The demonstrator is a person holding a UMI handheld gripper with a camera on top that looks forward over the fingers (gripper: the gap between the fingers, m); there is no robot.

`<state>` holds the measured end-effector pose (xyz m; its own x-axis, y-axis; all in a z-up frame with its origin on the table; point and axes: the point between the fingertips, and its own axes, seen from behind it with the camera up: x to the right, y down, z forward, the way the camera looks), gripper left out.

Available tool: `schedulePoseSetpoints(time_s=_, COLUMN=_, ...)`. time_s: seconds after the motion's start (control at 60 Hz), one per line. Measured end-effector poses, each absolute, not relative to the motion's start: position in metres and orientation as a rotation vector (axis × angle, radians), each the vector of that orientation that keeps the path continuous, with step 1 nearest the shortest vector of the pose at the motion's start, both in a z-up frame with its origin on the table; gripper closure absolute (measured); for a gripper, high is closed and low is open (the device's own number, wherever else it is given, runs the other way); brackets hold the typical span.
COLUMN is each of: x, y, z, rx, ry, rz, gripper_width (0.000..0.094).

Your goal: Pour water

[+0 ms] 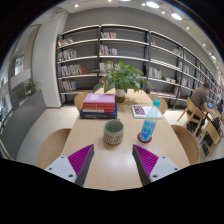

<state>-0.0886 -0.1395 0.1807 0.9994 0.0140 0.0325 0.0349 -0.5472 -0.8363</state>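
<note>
A patterned cup [114, 132] stands on the round wooden table [110, 160], just ahead of my fingers and a little left of centre between them. A clear water bottle with a blue label [149, 125] stands upright to the cup's right, beyond my right finger. My gripper [113, 160] is open and empty, its purple pads [80, 159] spread wide over bare tabletop, short of both cup and bottle.
A stack of books [99, 104] lies behind the cup, with a potted plant [122, 78] and an open magazine [142, 111] further back. Wooden chairs [191, 144] ring the table. Bookshelves [110, 55] line the far wall.
</note>
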Motion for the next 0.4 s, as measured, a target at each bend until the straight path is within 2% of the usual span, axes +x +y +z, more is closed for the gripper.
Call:
schedulePoseSetpoints(time_s=0.2, x=-0.098, y=-0.144, z=0.223, rx=-2.095, ry=-0.015, rz=-0.031, gripper_width=0.0152)
schedulePoseSetpoints(time_s=0.4, x=-0.086, y=-0.15, z=0.229, rx=-2.096, ry=0.031, rz=-0.053, gripper_width=0.0152)
